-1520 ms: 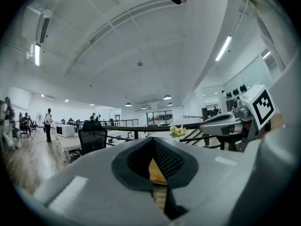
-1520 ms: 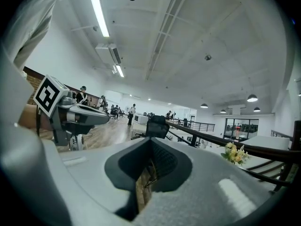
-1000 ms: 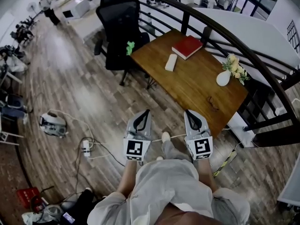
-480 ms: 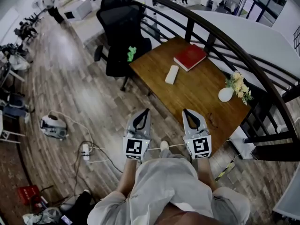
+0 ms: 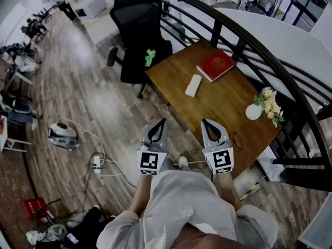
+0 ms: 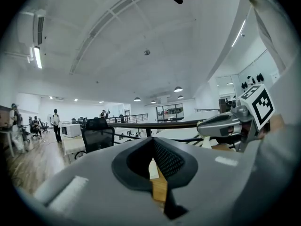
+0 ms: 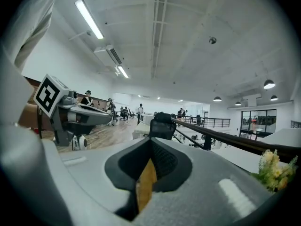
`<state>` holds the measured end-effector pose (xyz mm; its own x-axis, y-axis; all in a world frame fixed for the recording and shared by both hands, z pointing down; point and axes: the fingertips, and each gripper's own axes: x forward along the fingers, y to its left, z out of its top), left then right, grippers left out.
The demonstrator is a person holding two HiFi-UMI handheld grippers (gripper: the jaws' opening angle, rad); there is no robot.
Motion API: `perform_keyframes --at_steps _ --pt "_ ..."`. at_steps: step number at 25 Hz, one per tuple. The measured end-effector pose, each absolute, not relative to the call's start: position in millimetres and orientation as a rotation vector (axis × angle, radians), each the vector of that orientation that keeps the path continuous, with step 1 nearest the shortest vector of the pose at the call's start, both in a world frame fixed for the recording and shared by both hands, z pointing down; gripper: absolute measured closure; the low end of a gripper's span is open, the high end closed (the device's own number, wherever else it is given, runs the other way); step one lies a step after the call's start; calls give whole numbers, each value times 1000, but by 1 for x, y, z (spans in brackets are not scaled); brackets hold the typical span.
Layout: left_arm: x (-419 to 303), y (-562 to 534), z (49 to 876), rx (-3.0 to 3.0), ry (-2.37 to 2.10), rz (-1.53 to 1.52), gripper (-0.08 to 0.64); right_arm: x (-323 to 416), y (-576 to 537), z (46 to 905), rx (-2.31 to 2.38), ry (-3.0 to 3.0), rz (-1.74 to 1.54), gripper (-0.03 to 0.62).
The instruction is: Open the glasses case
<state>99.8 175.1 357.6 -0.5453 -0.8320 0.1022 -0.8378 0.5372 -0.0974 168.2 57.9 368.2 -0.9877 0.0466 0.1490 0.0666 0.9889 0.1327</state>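
Observation:
The glasses case (image 5: pixel 193 85) is a white oblong box, closed, lying on the wooden table (image 5: pixel 228 105) near its far left part. Both grippers are held side by side in front of the person's body, pointing at the table. The left gripper (image 5: pixel 161 122) is shut and empty, over the floor just short of the table's near corner. The right gripper (image 5: pixel 204 122) is shut and empty at the table's near edge. In the left gripper view the jaws (image 6: pixel 153 145) meet, with table wood showing below them. The right gripper view shows the same closed jaws (image 7: pixel 149 142).
A red book (image 5: pixel 216 65) lies beyond the case, and a white vase with flowers (image 5: pixel 254 111) stands at the right. A black office chair (image 5: pixel 140 32) stands at the table's left end. A dark railing (image 5: pixel 249 35) runs behind. Cables and a power strip (image 5: pixel 96 164) lie on the floor.
The person has walked closer to the table. Both grippers, still shut and side by side, have come forward with the body, and the right one now reaches the table's near edge.

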Motion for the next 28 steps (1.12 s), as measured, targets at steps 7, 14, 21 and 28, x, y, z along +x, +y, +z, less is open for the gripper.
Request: perform_keyframes --at_steps 7,14,21,28 --pt "73 162 361 1477 -2716 212 540 137 45 373 -89 -2981 -210 589" --pt "26 149 362 1522 -2714 185 540 96 34 377 -36 -2968 -230 589" --pt "-40 139 364 1594 -2677 179 540 35 29 378 41 -2955 -232 589" --pt "-104 135 364 1655 -2644 170 540 -21 27 382 126 -2929 -222 589"
